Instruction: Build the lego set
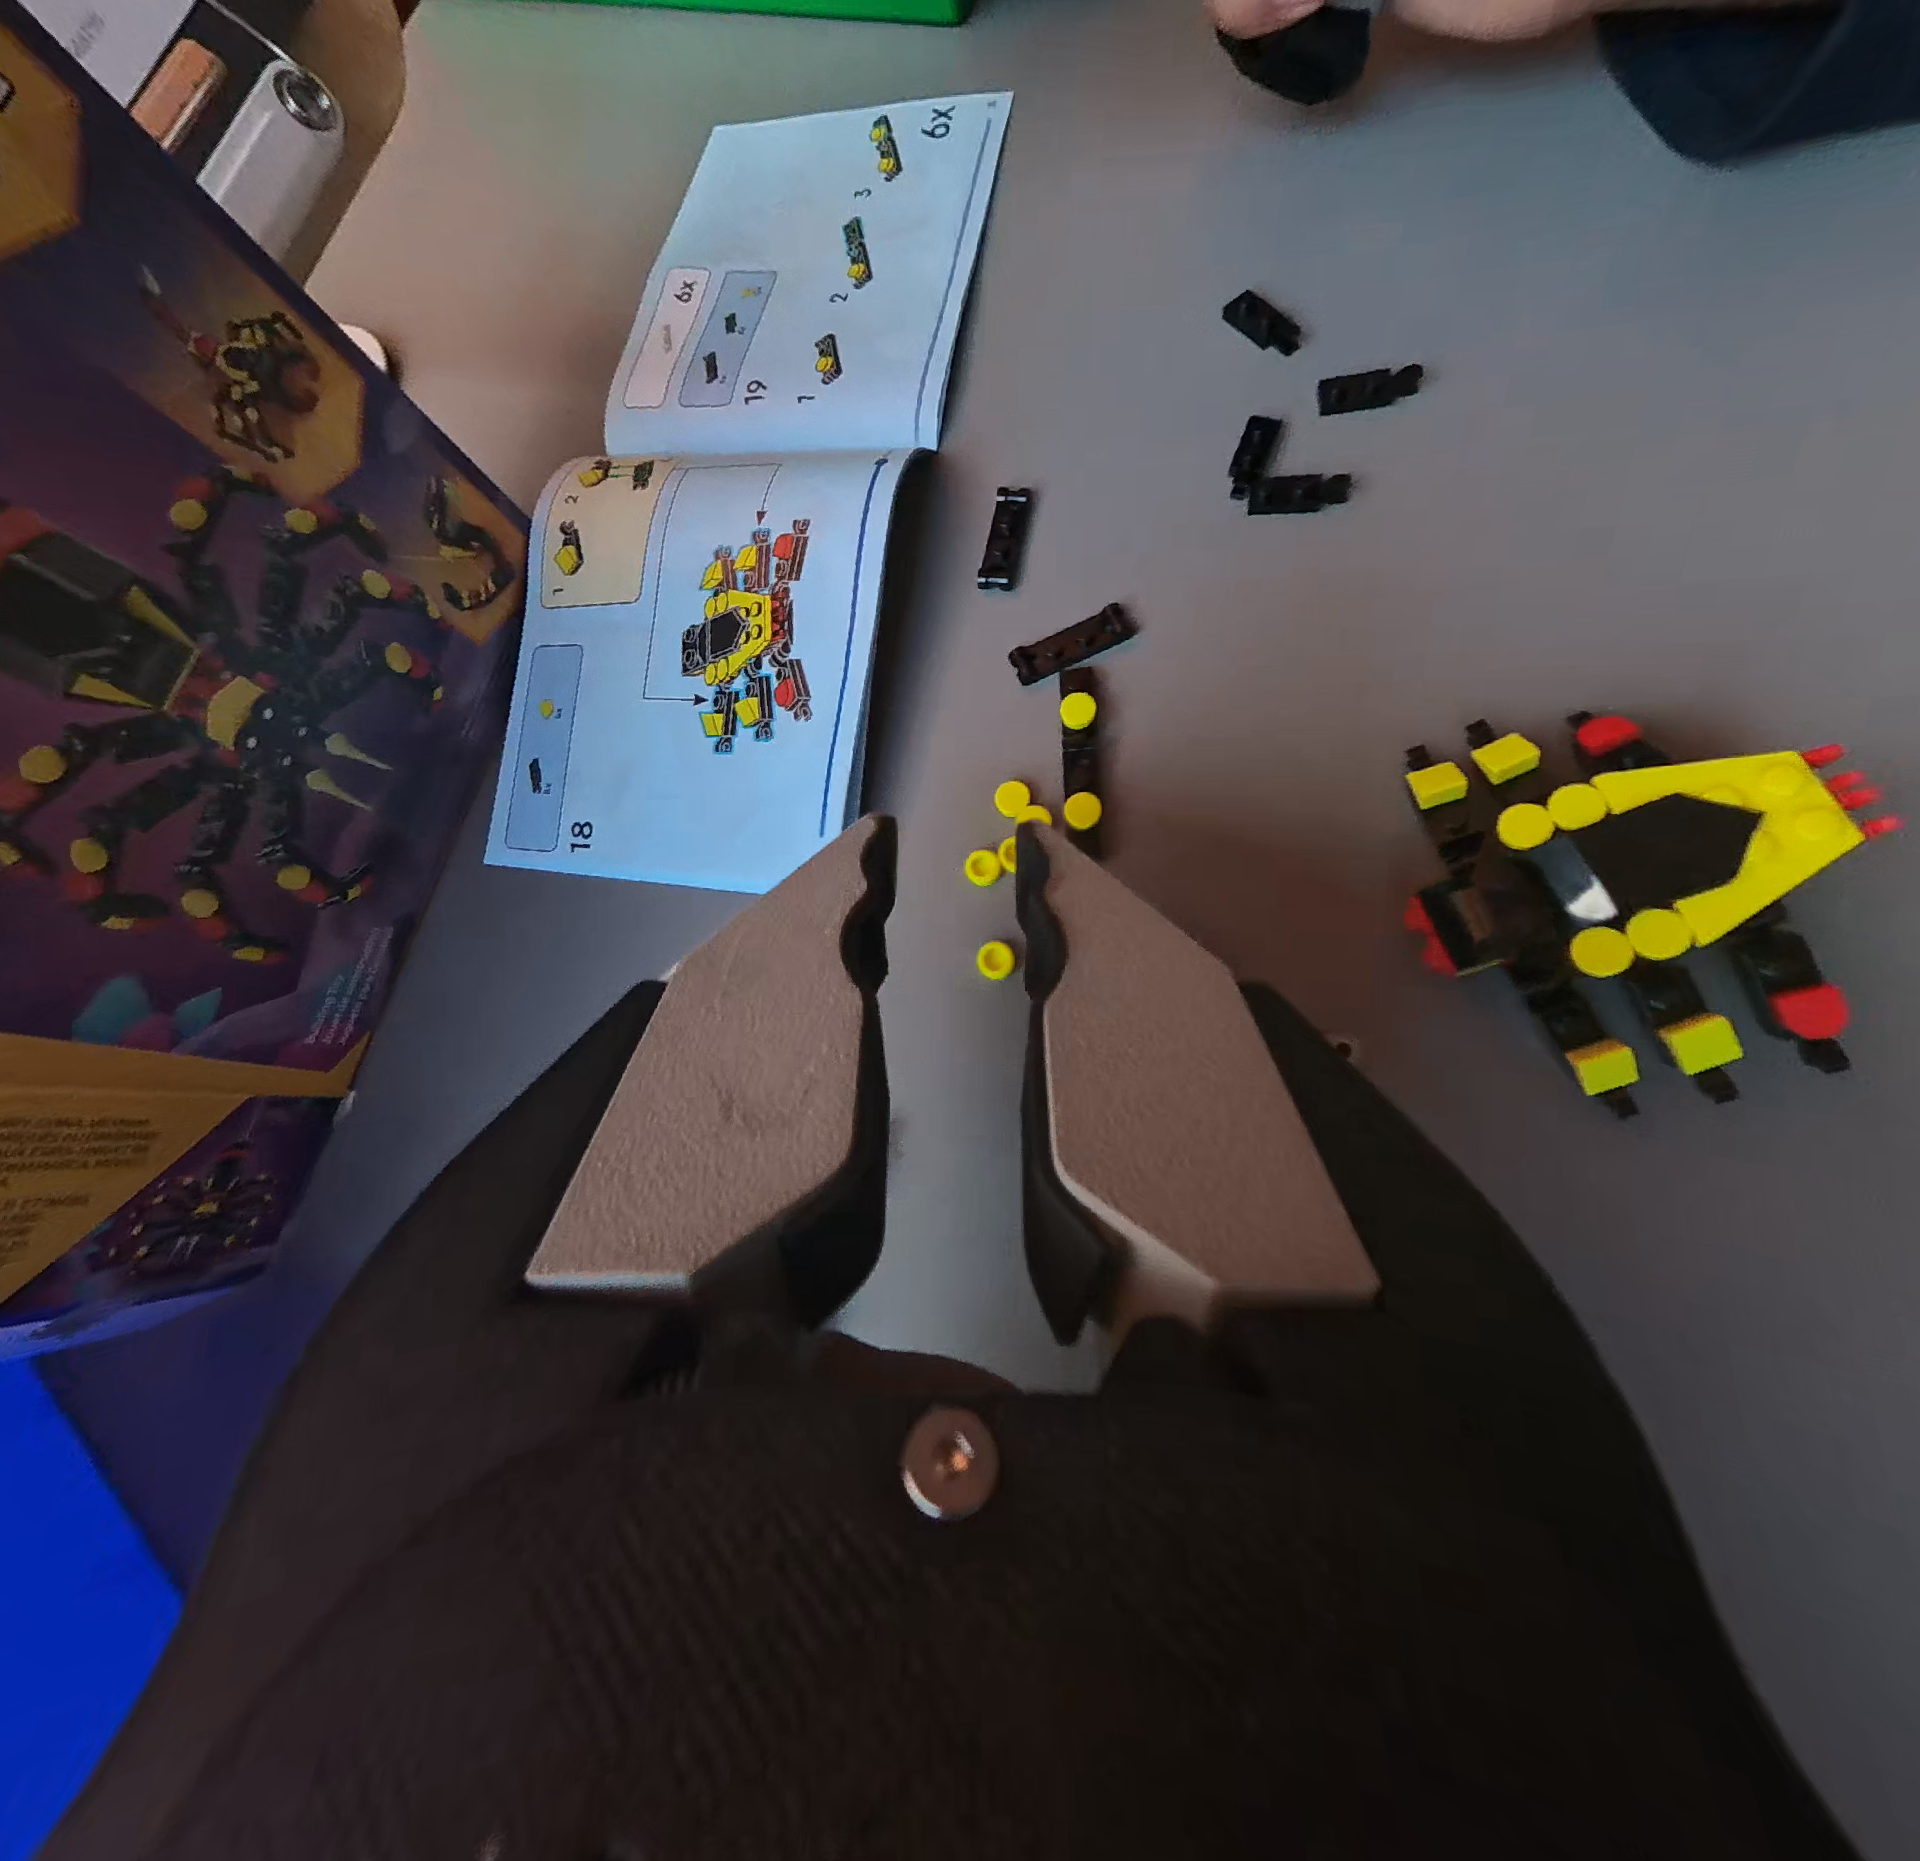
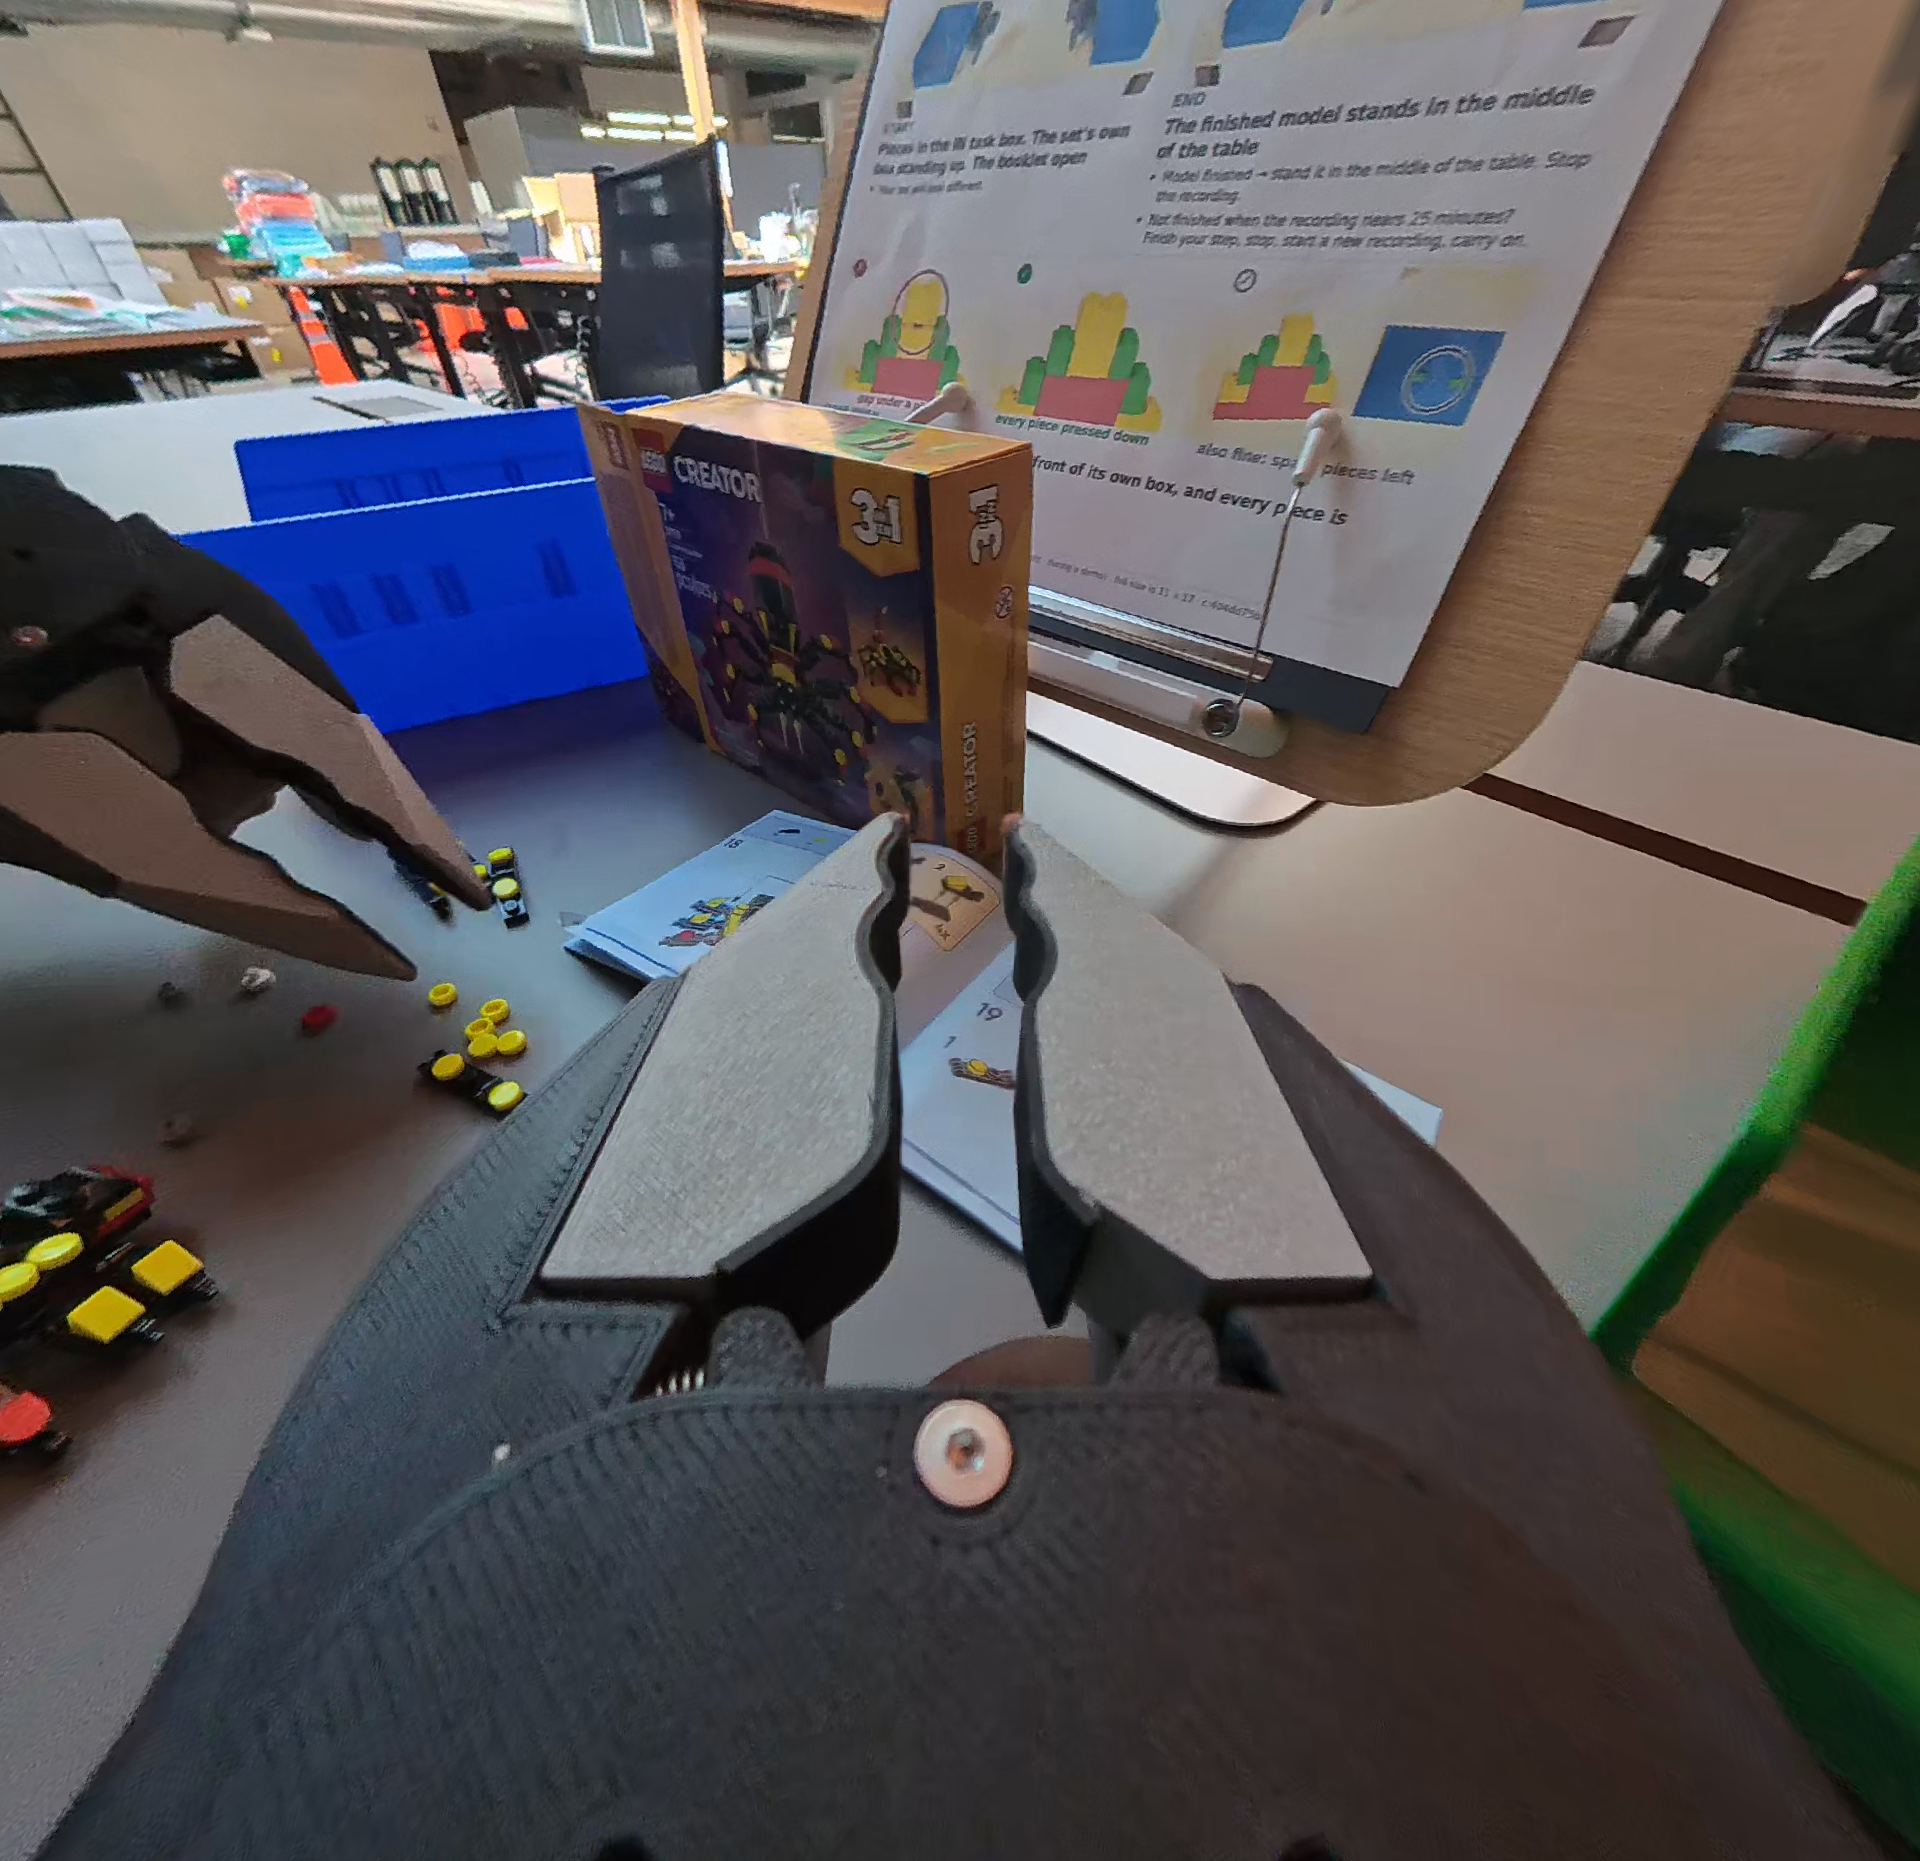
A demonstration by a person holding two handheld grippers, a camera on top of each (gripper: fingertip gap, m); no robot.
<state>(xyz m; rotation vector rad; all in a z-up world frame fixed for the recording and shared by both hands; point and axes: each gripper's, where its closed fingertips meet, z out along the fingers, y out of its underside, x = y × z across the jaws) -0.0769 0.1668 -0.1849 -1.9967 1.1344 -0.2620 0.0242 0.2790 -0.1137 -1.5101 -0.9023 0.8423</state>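
Hovering your empty, part-open left gripper (image 1: 956, 855) over small round yellow studs (image 1: 992, 866), lying just right of its tips.

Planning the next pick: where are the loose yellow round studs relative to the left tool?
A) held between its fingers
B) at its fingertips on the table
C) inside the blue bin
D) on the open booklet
B: the studs lie on the table at the open left tool's tips.

My left tongs' fingertip (image 1: 1034, 876) covers part of the small yellow round studs (image 1: 987, 866). The purple-and-orange cardboard set box (image 1: 208, 668) runs off the left edge. In my right view, the black-and-yellow half-built model (image 2: 83, 1281) is cropped.
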